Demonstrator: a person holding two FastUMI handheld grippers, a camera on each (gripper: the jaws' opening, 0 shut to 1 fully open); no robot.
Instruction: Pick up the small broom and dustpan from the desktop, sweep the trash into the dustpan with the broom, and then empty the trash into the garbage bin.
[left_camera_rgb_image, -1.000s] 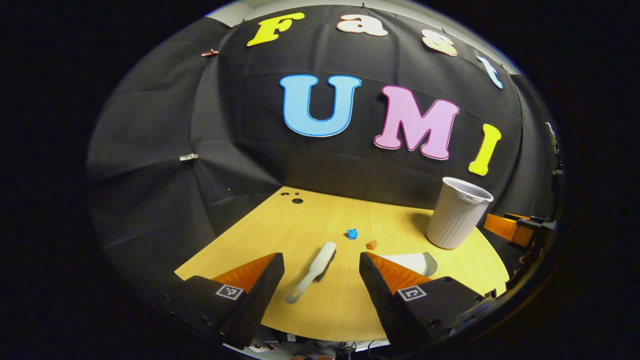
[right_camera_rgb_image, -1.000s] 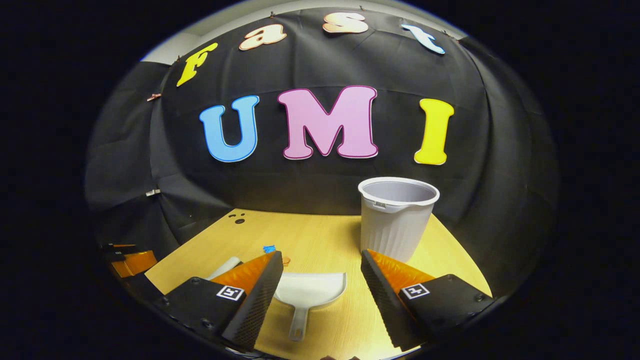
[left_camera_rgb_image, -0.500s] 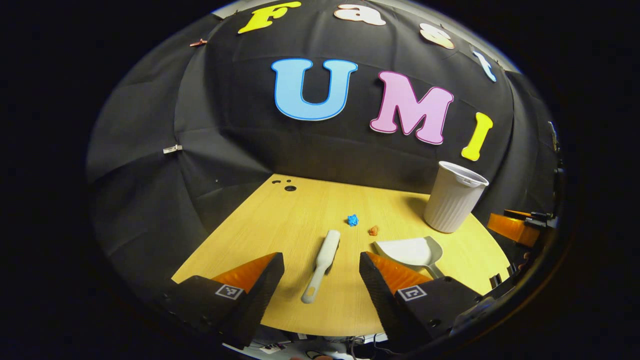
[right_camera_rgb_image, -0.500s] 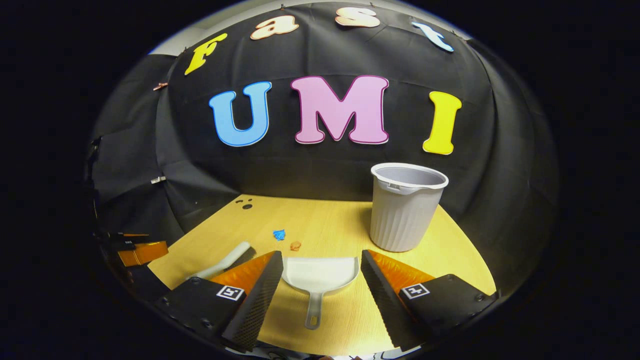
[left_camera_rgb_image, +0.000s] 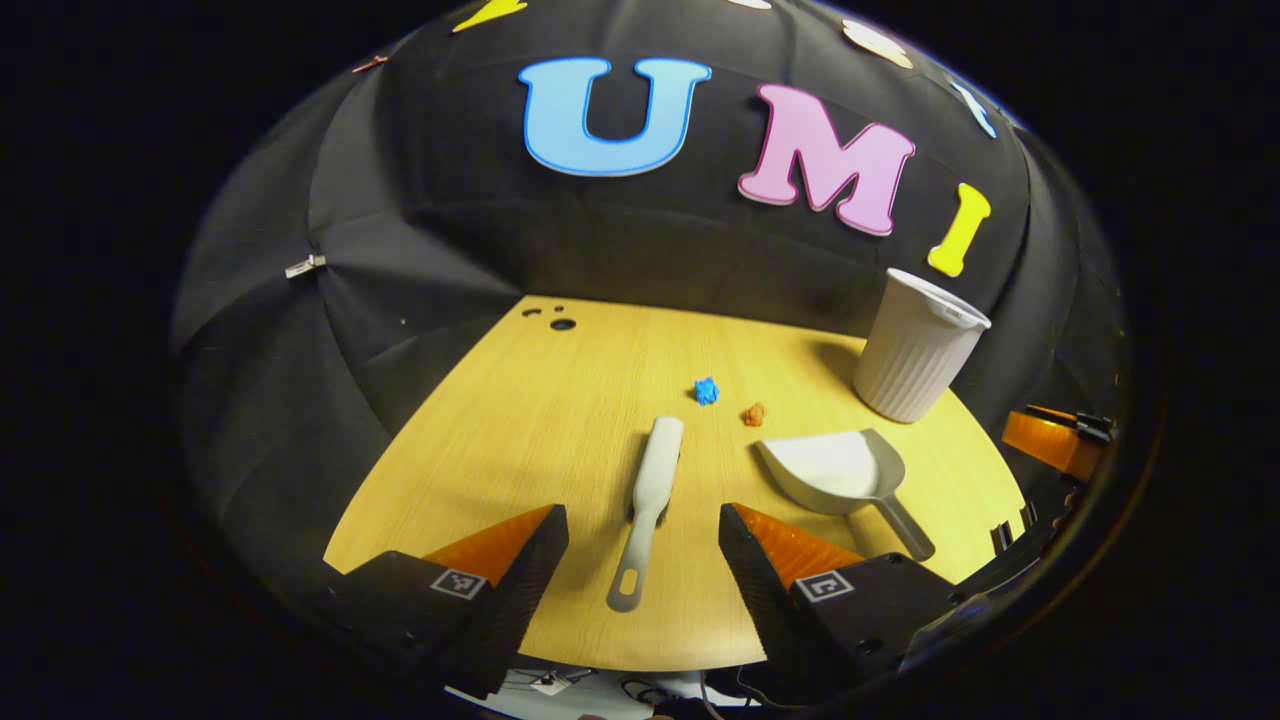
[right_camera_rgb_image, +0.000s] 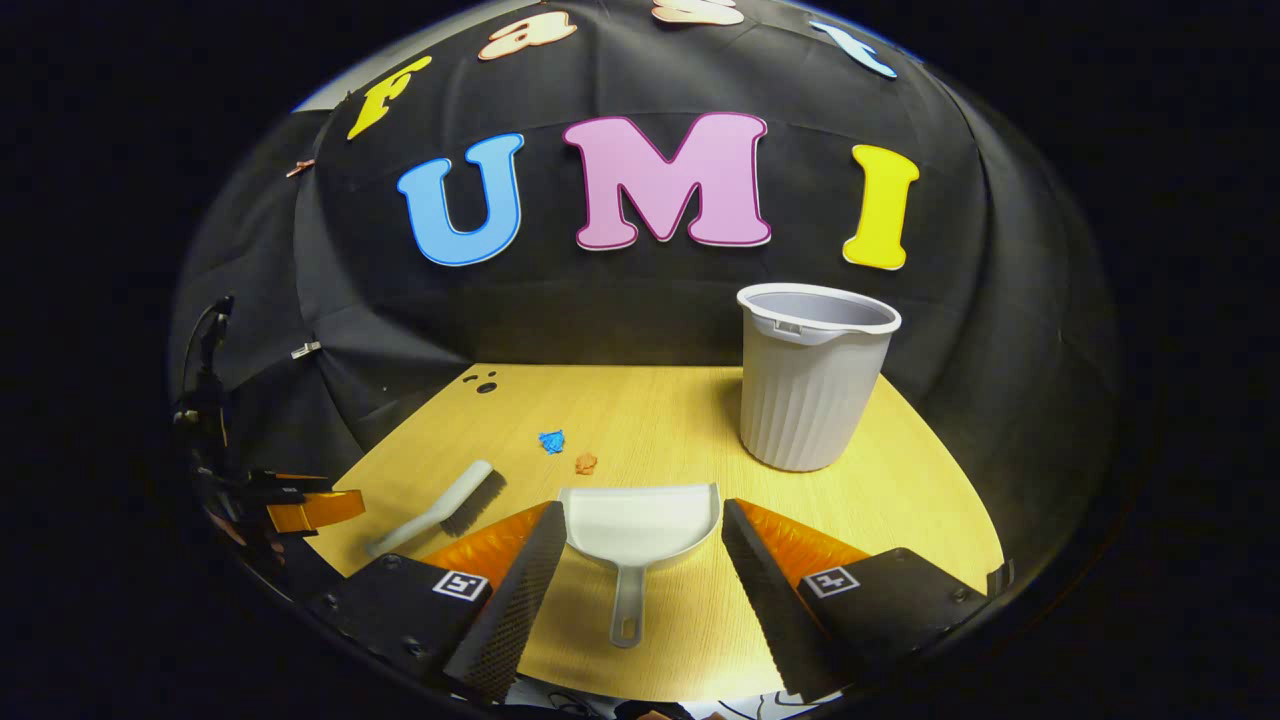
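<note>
A small white broom (left_camera_rgb_image: 648, 495) lies on the wooden desktop (left_camera_rgb_image: 520, 420), its handle end pointing toward my left gripper (left_camera_rgb_image: 643, 560), which hangs open above that handle. The white dustpan (right_camera_rgb_image: 638, 525) lies flat with its handle toward my right gripper (right_camera_rgb_image: 640, 575), also open, fingers on either side of the handle without touching. A blue scrap (left_camera_rgb_image: 706, 390) and an orange scrap (left_camera_rgb_image: 753, 413) lie beyond broom and dustpan. In the right gripper view the broom (right_camera_rgb_image: 440, 507) lies at the left, and the scraps (right_camera_rgb_image: 551, 441) sit mid-table.
A ribbed white garbage bin (right_camera_rgb_image: 812, 375) stands upright at the back right of the desktop; the same bin (left_camera_rgb_image: 918, 345) shows in the left gripper view. Dark holes (left_camera_rgb_image: 562, 323) mark the far left corner. The other gripper (right_camera_rgb_image: 300, 505) hovers at the left edge.
Both grippers have risen and tilted downward, so the broom and dustpan handles have slid fully into view between their fingers. Nothing on the desktop has moved.
</note>
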